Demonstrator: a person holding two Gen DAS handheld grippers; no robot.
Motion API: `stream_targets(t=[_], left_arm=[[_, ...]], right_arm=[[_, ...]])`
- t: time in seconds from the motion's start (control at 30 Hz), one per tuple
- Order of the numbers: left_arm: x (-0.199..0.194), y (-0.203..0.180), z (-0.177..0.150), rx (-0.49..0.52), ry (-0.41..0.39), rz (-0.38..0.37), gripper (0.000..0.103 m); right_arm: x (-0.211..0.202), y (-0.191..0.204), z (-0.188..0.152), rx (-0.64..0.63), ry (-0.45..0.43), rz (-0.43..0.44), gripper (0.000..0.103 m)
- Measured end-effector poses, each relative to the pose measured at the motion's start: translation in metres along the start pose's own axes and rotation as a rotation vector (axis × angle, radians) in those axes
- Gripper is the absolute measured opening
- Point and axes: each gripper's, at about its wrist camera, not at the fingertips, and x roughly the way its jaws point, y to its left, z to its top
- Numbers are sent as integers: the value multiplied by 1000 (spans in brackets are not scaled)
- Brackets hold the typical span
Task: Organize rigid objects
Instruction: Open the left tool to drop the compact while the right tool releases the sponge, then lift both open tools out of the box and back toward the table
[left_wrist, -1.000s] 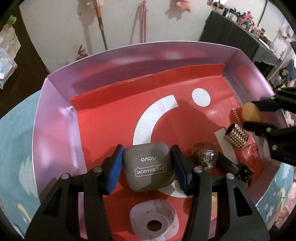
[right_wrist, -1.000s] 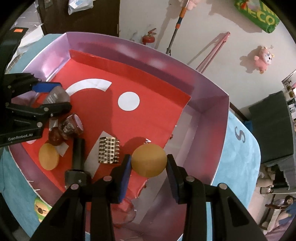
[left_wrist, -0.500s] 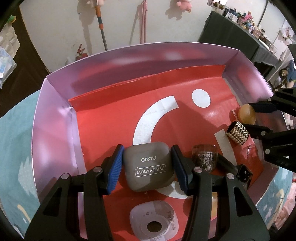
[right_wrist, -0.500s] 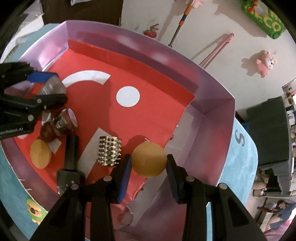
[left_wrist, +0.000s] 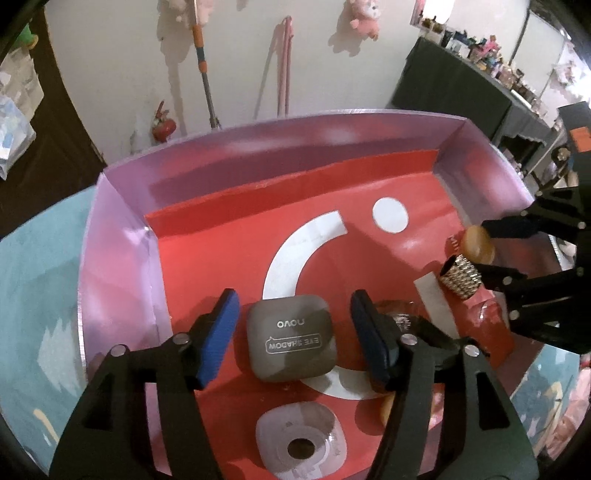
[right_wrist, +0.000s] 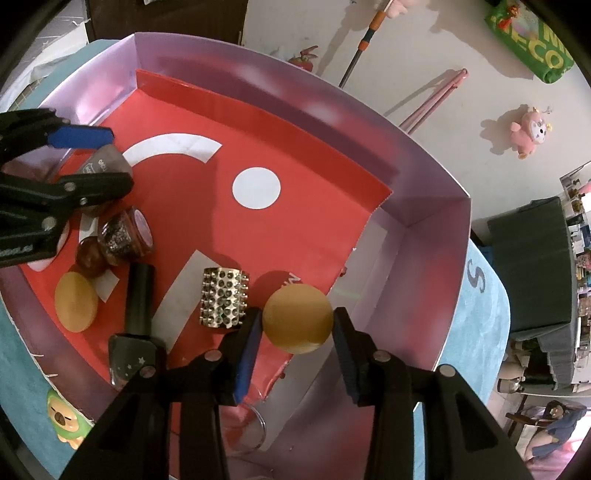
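Note:
A grey eye shadow case (left_wrist: 291, 343) lies flat on the red floor of the pink-walled box (left_wrist: 118, 258). My left gripper (left_wrist: 294, 306) straddles it. Its jaws are opening, with a clear gap between each blue pad and the case. A yellow disc (right_wrist: 297, 321) sits low near the box's right wall between the pads of my right gripper (right_wrist: 297, 319). Those jaws are starting to open, but both pads still touch the disc. The left wrist view shows the right gripper (left_wrist: 484, 247) and the disc (left_wrist: 476, 243) at the right.
On the box floor lie a studded gold cylinder (right_wrist: 223, 299), a black bottle (right_wrist: 136, 306), a glitter jar (right_wrist: 125, 236), a small brown round piece (right_wrist: 88, 256) and a second yellow disc (right_wrist: 75, 301). A white rounded case (left_wrist: 301, 439) lies under the left gripper. The box stands on a teal mat (right_wrist: 484, 314).
The left jaws have spread apart and come off the grey case, which stays on the floor. The right gripper has kept the yellow disc and hardly moved.

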Motion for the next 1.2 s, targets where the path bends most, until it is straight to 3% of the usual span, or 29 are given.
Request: stream_targets(t=[0.17, 0.3, 0.47, 0.8, 0.93, 1.07, 1.2], left_arm=[[-22, -2, -2, 8, -49, 5, 64], [-46, -6, -9, 14, -99, 8, 65], [-84, -12, -23, 18, -184, 23, 71], [-151, -35, -79, 7, -349, 17, 80], [-173, -44, -108, -3, -407, -5, 80], [-189, -52, -131, -1, -456, 4, 87], [-195, -60, -158, -19, -490, 26, 88]], right_arm=[[-8, -3, -1, 15, -16, 0, 56], [-26, -3, -5, 32, -49, 1, 57], [-61, -2, -19, 52, -119, -11, 66], [-151, 9, -74, 142, -342, 22, 82], [-175, 23, -102, 143, -412, 9, 89], [-193, 37, -131, 169, -481, 6, 97], [-203, 48, -157, 217, -547, 18, 102]])
